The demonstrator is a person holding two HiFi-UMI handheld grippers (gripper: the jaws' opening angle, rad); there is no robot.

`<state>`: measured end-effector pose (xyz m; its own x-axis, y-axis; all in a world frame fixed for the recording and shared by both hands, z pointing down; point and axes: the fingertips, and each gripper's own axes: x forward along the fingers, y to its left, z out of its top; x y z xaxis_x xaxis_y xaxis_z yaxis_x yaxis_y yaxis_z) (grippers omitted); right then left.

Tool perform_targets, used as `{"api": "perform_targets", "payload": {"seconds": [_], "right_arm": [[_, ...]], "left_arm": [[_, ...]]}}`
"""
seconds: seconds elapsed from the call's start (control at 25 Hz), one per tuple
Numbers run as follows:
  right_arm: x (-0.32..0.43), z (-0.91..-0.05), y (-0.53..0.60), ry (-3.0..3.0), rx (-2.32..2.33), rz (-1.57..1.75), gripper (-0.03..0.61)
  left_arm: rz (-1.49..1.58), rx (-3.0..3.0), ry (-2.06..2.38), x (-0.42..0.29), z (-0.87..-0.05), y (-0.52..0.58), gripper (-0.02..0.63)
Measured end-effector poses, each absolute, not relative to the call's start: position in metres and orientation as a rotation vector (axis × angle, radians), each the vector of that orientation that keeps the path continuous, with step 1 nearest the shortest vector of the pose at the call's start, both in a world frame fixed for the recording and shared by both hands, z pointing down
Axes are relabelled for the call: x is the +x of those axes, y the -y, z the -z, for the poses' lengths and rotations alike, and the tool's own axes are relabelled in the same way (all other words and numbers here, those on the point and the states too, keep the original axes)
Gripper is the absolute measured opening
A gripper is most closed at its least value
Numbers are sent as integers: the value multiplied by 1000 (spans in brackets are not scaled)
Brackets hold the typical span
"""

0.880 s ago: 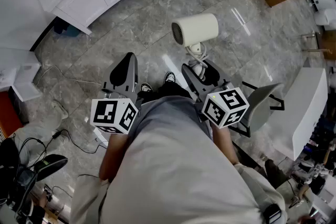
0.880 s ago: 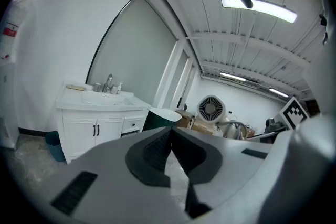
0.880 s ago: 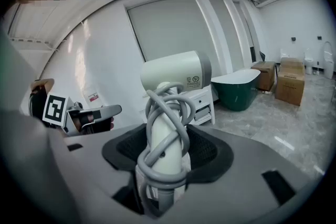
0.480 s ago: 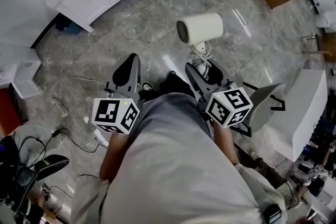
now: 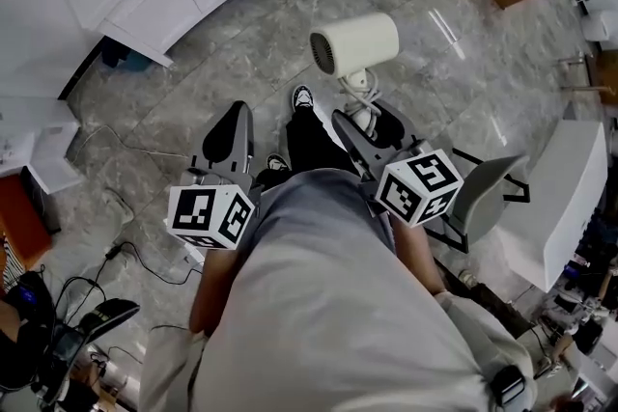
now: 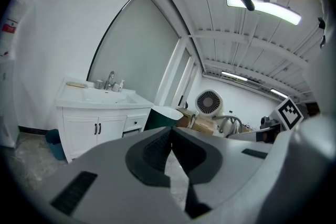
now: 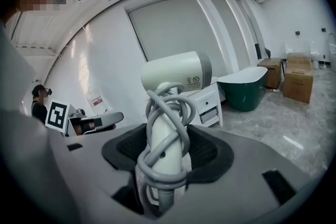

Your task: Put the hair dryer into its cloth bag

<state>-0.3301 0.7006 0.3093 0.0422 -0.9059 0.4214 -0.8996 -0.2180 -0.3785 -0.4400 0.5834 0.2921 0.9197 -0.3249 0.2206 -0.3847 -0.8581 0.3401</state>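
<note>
As right gripper [image 7: 165, 155] clamps one hair dryer [image 7: 176, 73], left gripper [image 6: 170, 136] closed

Bright, even light is coming down from the ceiling strip lamps [image 6: 265, 8], and I am seeing it glaring in streaks on the polished floor [image 5: 232, 63]. Both gripper views are bending hard toward dark, vignetted corners; my left gripper [image 6: 170, 134] is looking soft up close.
</note>
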Motion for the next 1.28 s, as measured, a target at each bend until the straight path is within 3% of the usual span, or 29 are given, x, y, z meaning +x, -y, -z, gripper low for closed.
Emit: {"api": "perform_targets", "payload": {"seconds": [1.28], "right_arm": [[-106, -319, -505, -2209, -2058, 987, 239]], "left_arm": [[-191, 2666, 721, -224, -276, -409, 8]]}}
